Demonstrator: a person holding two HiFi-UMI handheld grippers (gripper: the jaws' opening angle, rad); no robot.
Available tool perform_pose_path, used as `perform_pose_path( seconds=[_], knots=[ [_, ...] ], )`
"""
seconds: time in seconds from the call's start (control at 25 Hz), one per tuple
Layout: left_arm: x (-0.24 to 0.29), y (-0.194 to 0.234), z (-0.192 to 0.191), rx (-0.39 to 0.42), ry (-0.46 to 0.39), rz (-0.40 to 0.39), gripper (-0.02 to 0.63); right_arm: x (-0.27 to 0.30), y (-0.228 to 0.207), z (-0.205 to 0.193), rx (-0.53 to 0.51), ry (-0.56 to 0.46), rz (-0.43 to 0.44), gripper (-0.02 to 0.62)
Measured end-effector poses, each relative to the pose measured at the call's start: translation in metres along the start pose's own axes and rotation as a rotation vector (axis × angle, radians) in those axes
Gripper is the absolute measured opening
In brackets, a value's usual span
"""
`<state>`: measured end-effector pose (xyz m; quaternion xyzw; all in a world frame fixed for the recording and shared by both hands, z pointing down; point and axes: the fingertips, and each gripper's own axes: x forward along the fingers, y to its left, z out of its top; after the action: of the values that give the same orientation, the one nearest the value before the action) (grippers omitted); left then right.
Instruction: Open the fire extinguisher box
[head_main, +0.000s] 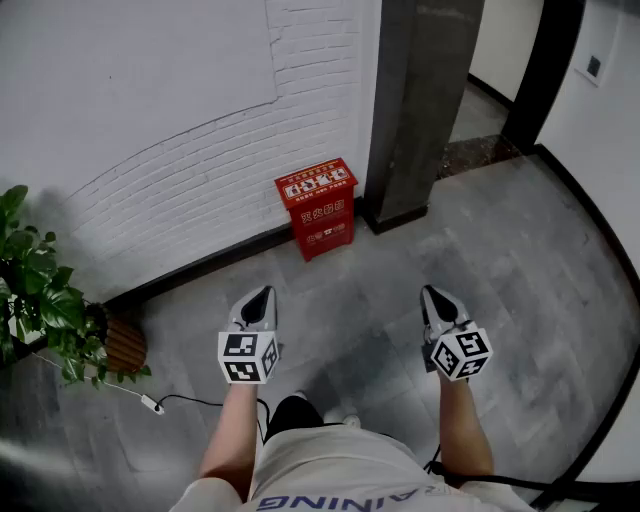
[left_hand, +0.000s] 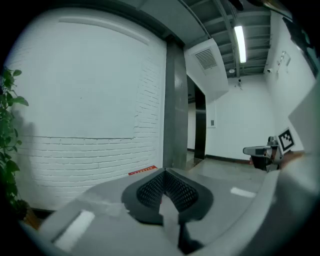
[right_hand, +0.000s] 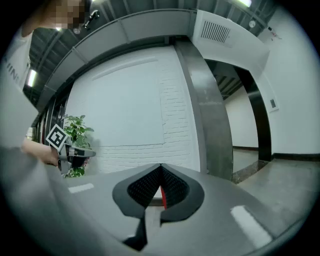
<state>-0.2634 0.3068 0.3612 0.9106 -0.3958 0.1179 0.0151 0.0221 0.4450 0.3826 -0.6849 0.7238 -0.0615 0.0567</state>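
The red fire extinguisher box (head_main: 317, 208) stands on the grey floor against the white brick wall, just left of a dark pillar (head_main: 420, 110), with its lid down. My left gripper (head_main: 264, 294) and right gripper (head_main: 430, 293) hover side by side well short of the box, both pointing at it. Each is shut with nothing held. In the left gripper view the jaws (left_hand: 164, 173) meet at the tip, and the box's top edge (left_hand: 142, 171) shows just left of them. In the right gripper view the jaws (right_hand: 161, 168) touch, with a red sliver of the box (right_hand: 162, 196) behind them.
A potted plant (head_main: 40, 300) in a woven pot (head_main: 126, 346) stands at the left by the wall. A black cable with a white plug (head_main: 151, 404) lies on the floor near it. A doorway opens to the right of the pillar. A black skirting strip (head_main: 200, 265) runs along the wall.
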Motion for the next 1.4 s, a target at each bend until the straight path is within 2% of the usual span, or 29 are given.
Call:
perform_pose_path(
  seconds=[0.2,0.44,0.64,0.8,0.96,1.04,1.16,1.24,1.4],
  knots=[
    [0.052,0.002,0.001,-0.032,0.009,0.008,0.006,0.043,-0.032,-0.007,0.022,0.018,0.026,0.003],
    [0.152,0.036,0.009,-0.066,0.007,0.018,0.006,0.133,-0.065,-0.003,-0.015,0.041,0.070,0.003],
    [0.252,0.087,0.039,-0.060,0.009,0.020,0.006,0.247,-0.107,0.011,-0.025,0.069,0.081,0.003],
    [0.334,0.137,0.060,-0.037,0.027,0.036,0.006,0.344,-0.118,0.022,-0.035,0.069,0.139,0.003],
    [0.402,0.160,0.085,-0.031,0.020,0.049,0.006,0.415,-0.134,0.028,-0.036,0.097,0.184,0.003],
    [0.433,0.174,0.093,-0.052,0.037,0.036,0.006,0.455,-0.144,0.036,-0.034,0.123,0.178,0.003],
    [0.473,0.200,0.100,-0.130,0.089,0.026,0.006,0.516,-0.153,0.054,-0.042,0.197,0.173,0.003],
    [0.489,0.205,0.098,-0.175,0.115,0.045,0.006,0.546,-0.164,0.059,-0.035,0.234,0.196,0.003],
    [0.523,0.203,0.097,-0.188,0.115,0.119,0.006,0.597,-0.200,0.046,-0.027,0.267,0.265,0.003]
  ],
)
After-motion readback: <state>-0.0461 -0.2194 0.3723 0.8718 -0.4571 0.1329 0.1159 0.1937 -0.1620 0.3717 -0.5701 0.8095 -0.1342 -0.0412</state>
